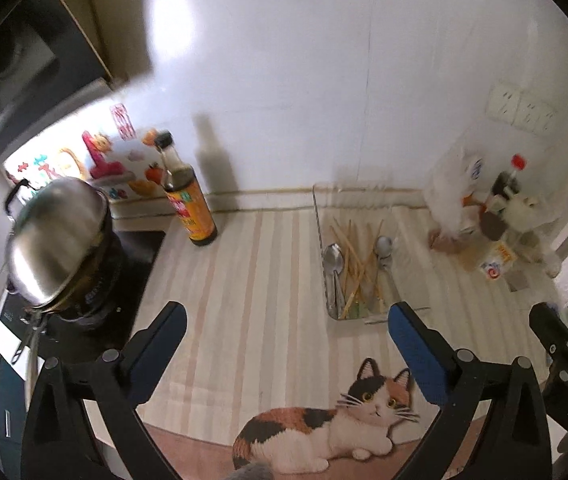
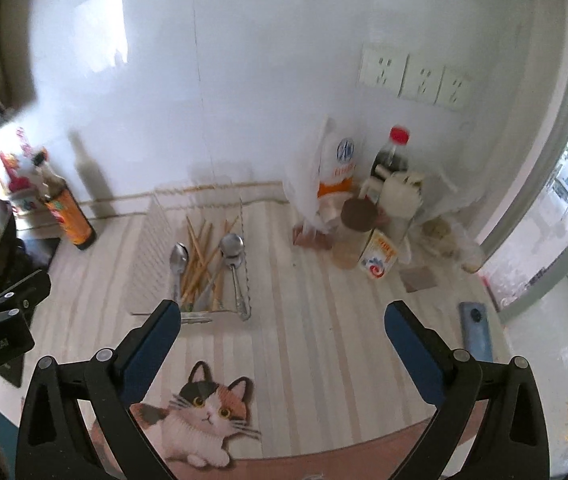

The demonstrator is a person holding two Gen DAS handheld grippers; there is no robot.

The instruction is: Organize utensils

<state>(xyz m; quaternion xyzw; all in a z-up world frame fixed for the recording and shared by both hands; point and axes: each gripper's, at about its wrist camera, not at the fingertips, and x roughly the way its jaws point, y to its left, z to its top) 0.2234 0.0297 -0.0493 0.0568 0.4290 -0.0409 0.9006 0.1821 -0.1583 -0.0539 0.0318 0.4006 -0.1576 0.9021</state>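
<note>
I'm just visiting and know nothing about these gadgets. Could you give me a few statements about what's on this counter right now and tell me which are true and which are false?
1. The chopsticks lie inside the clear tray. True.
2. Both grippers are clamped on spoons. False: the left gripper and the right gripper stand open, holding nothing.
3. Two metal spoons lie in the tray with the chopsticks. True.
4. The dark sauce bottle lies on its side. False: it stands upright near the wall.
5. A phone lies on the counter to the right. True.
6. The steel pot lid sits in the tray. False: it is on a pot at the left, apart from the tray.
</note>
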